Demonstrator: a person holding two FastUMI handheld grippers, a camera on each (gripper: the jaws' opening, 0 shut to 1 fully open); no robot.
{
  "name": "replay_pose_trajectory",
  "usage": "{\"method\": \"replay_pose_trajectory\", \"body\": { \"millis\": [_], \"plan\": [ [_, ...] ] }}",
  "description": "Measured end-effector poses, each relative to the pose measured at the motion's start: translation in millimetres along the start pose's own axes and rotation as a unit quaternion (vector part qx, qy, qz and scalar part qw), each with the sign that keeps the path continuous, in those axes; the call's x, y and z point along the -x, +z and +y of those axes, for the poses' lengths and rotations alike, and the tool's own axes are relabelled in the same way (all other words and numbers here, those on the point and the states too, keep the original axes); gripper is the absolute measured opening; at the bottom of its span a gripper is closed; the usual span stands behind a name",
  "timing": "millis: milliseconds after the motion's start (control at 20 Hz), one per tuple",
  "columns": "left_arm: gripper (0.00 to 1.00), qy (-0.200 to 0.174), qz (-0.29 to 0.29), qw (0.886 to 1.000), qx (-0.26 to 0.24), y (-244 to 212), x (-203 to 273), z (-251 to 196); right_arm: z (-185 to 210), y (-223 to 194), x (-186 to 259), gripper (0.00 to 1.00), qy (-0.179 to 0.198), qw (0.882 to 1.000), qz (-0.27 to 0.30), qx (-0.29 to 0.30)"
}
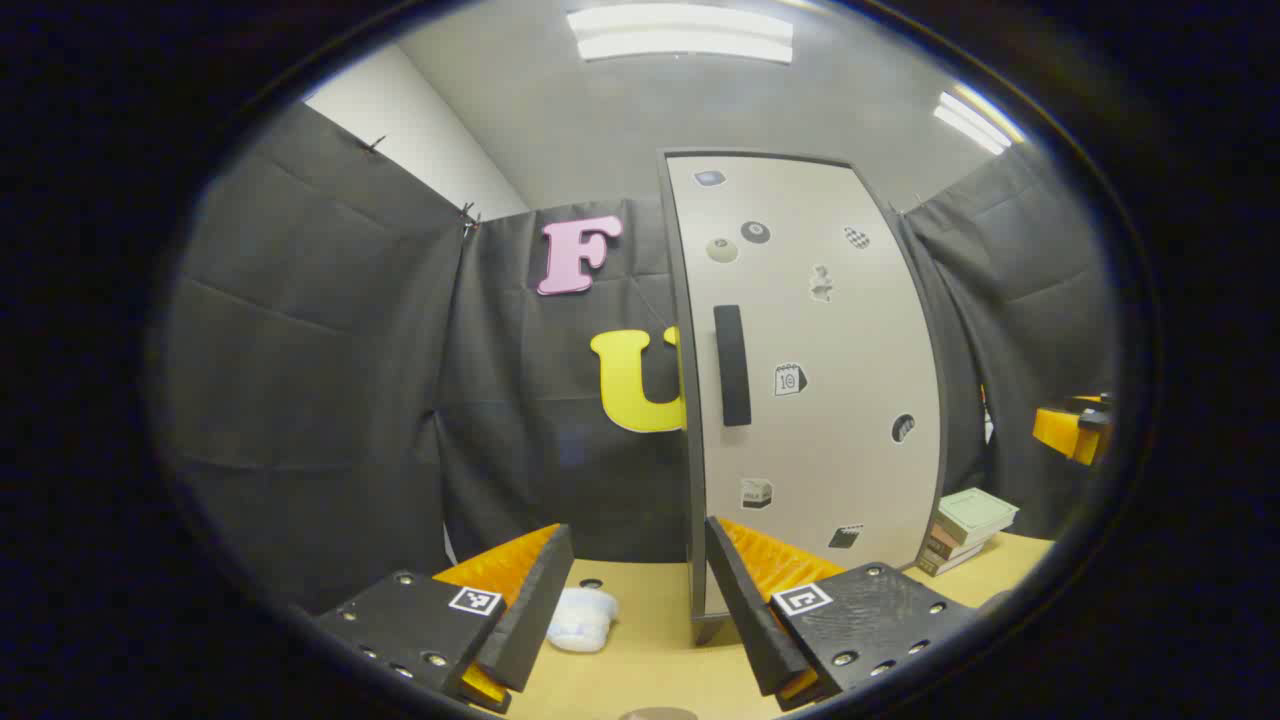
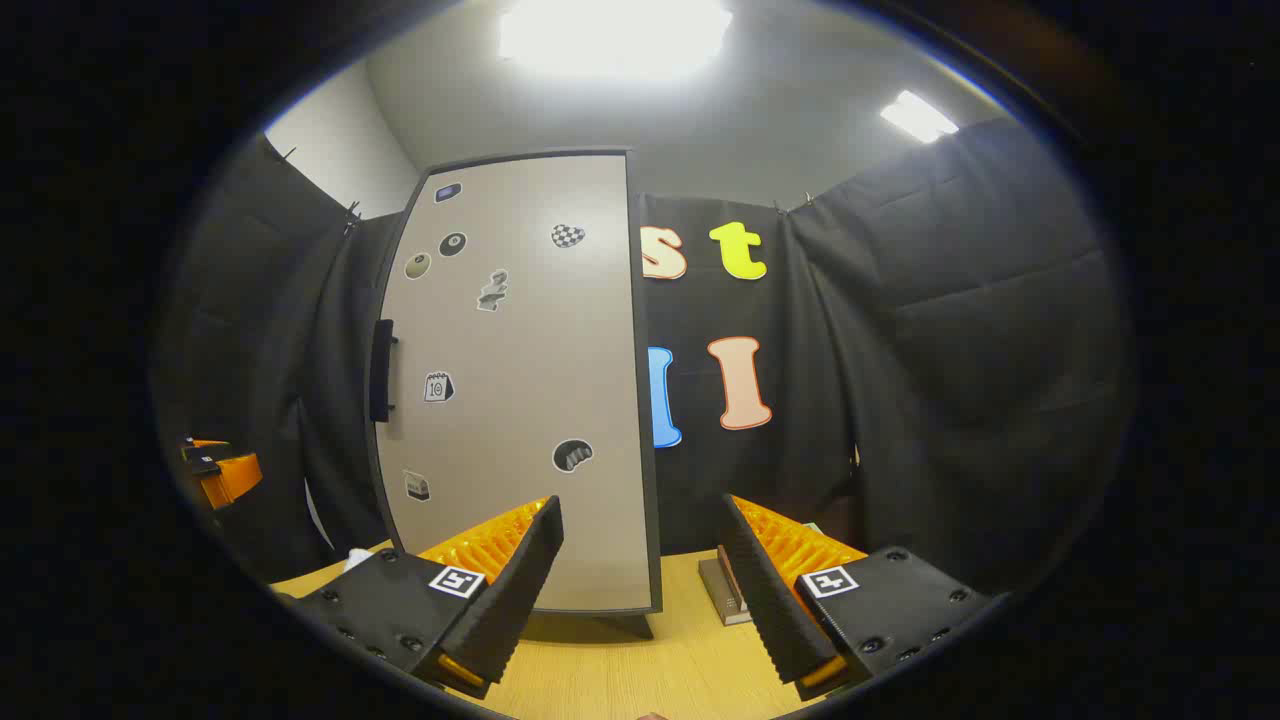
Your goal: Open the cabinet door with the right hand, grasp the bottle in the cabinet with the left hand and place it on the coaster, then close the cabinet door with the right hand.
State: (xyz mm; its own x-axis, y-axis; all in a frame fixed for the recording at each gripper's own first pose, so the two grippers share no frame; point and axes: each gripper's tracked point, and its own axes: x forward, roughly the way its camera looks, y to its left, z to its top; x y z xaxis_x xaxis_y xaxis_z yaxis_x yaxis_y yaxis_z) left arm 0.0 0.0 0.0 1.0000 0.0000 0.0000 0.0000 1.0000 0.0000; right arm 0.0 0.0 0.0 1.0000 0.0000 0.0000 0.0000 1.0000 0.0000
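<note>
The cabinet door (image 1: 810, 370) stands shut at center right, its handle (image 1: 732, 365) near the left edge. Both the left claw (image 1: 628, 610) and right claw (image 2: 640, 590) gape wide above the desk (image 1: 650, 650), holding nothing.

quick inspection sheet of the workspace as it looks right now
surface: light wooden table, bare between the grippers and the cabinet
job's things: cabinet door shut, its dark handle untouched; bottle and coaster not made out
clutter: white crumpled object left of the cabinet; stack of books on its right
grippers: left gripper open, holding nothing, facing the door; right gripper open, holding nothing, short of the door
cables: nothing seen
surroundings: black cloth wall around the booth, ceiling lights on
</note>
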Motion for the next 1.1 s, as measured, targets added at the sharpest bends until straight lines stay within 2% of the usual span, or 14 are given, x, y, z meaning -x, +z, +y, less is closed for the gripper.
{"method": "replay_pose_trajectory", "body": {
  "millis": [50, 350, 400, 950, 1000, 1100],
  "plan": [
    [0.82, 0.0, -0.002, 1.0, 0.002, 1.5, -0.2, 3.9, 2.0, 0.5, 0.8, 0.99, -0.001, 1.0, 0.001, 0.002],
    [0.82, 0.006, 0.004, 1.0, 0.004, -2.4, 2.7, 20.3, 6.7, 0.8, 5.6, 0.96, -0.007, 1.0, 0.005, 0.005],
    [0.83, 0.006, 0.005, 1.0, 0.004, -3.3, 3.3, 21.4, 7.4, 1.2, 6.7, 0.99, -0.007, 1.0, 0.005, 0.006],
    [0.82, 0.011, 0.005, 1.0, -0.004, -2.2, 6.3, 26.1, 6.7, -4.5, 6.9, 0.99, -0.005, 1.0, 0.014, 0.001],
    [0.83, 0.012, 0.004, 1.0, -0.005, -1.9, 7.0, 27.1, 6.5, -3.8, 6.8, 0.96, -0.005, 1.0, 0.015, 0.0],
    [0.83, 0.012, 0.004, 1.0, -0.005, -1.2, 6.2, 27.3, 6.9, -3.2, 4.6, 0.99, -0.004, 1.0, 0.016, -0.003]
  ]
}}
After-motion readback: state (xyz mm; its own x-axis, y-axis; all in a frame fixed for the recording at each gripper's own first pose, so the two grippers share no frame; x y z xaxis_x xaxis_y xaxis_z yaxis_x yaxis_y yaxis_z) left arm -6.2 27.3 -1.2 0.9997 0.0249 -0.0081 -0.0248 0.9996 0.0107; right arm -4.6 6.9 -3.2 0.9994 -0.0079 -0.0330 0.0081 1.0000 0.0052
